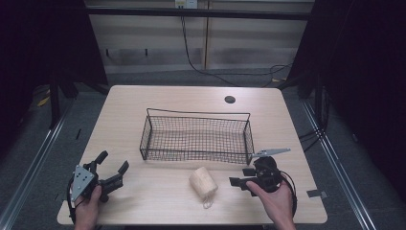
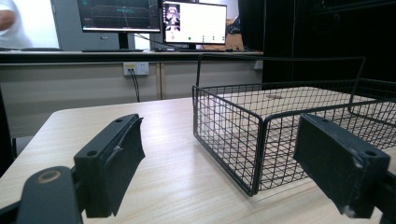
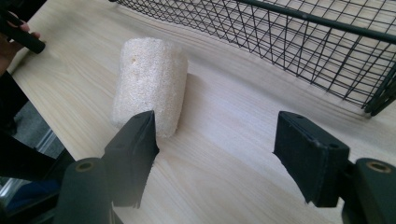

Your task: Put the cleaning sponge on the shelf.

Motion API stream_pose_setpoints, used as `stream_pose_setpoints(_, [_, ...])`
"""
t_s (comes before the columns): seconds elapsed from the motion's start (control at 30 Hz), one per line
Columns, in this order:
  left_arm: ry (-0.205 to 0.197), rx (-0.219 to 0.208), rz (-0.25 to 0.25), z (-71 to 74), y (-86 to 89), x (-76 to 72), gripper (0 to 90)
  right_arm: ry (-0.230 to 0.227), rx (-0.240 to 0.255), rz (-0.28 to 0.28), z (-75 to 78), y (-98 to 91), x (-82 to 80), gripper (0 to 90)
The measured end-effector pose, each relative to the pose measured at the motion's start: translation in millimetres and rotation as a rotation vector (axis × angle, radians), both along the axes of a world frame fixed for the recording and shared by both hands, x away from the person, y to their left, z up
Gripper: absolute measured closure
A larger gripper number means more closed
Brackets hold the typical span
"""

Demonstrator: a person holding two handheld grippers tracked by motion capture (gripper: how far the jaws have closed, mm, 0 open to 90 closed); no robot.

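So the loofah, a pale cylinder with a little string loop at its near end, is lying on its side on the wooden table, roughly at 6 o'clock from the wire basket and just clear of the basket's front wall. The right gripper sits at about 3 o'clock from the loofah, near it but not touching, with its jaws spread wide and nothing between them. In the right gripper view the loofah is up at around 11 o'clock, partly behind one jaw rather than centred in the gap, so this reads to me as the approach step, lining up for a grab. Next move probably calls for swinging the right gripper toward the loofah so the cylinder sits squarely between the jaws across its narrow width, then closing gently since that stuff looks squishy, and lifting over the basket wall toward 12 o'clock. The left gripper is well off at 9 o'clock near the table's left edge, jaws also released and holding nothing; its own view just looks at the basket corner and bare tabletop, so it seems to be idling.
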State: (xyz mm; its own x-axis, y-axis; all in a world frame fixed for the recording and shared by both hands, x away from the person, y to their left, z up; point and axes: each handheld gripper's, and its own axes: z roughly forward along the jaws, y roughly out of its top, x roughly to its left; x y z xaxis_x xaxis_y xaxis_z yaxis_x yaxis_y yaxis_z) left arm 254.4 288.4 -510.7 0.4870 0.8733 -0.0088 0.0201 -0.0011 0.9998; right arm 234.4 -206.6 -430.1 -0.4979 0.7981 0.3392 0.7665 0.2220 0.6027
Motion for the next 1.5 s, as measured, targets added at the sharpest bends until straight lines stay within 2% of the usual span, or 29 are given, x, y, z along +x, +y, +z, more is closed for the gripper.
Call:
stream_pose_setpoints(0.13, [-0.001,0.003,-0.004,0.1,0.3,0.3,15.5,0.004,-0.018,0.013,4.5,4.3,2.6,27.3])
stream_pose_setpoints(0.4, [-0.002,0.004,-0.003,0.1,0.1,0.2,15.5,0.036,-0.022,0.031,9.2,9.3,6.6,26.8])
stream_pose_setpoints(0.57, [-0.002,0.004,-0.003,0.1,0.1,0.2,15.5,0.046,-0.055,0.049,16.1,14.6,11.7,27.7])
stream_pose_setpoints(0.67, [-0.002,0.004,-0.004,0.1,0.2,0.2,15.5,0.068,-0.06,0.06,20.0,18.1,14.5,28.4])
stream_pose_setpoints(0.73, [-0.002,0.004,-0.004,0.0,0.2,0.2,15.5,0.067,-0.066,0.072,22.1,20.3,16.3,31.2])
stream_pose_setpoints(0.83, [-0.002,0.004,-0.004,0.1,0.1,0.2,15.5,0.09,-0.081,0.075,26.3,24.1,18.7,31.0])
stream_pose_setpoints(0.9, [-0.002,0.004,-0.005,0.0,0.2,0.2,15.5,0.105,-0.071,0.086,26.8,25.6,21.2,30.7])
stream_pose_setpoints(1.13, [-0.002,0.003,-0.005,0.0,0.1,0.2,15.5,0.147,-0.094,0.116,27.9,33.5,29.4,28.9])
stream_pose_setpoints(1.23, [-0.002,0.004,-0.005,0.0,0.2,0.2,15.5,0.163,-0.091,0.131,29.0,36.8,32.5,24.6])
stream_pose_setpoints(1.5, [-0.002,0.003,-0.005,0.0,0.2,0.2,15.5,0.182,-0.135,0.177,32.8,47.6,37.3,27.3])
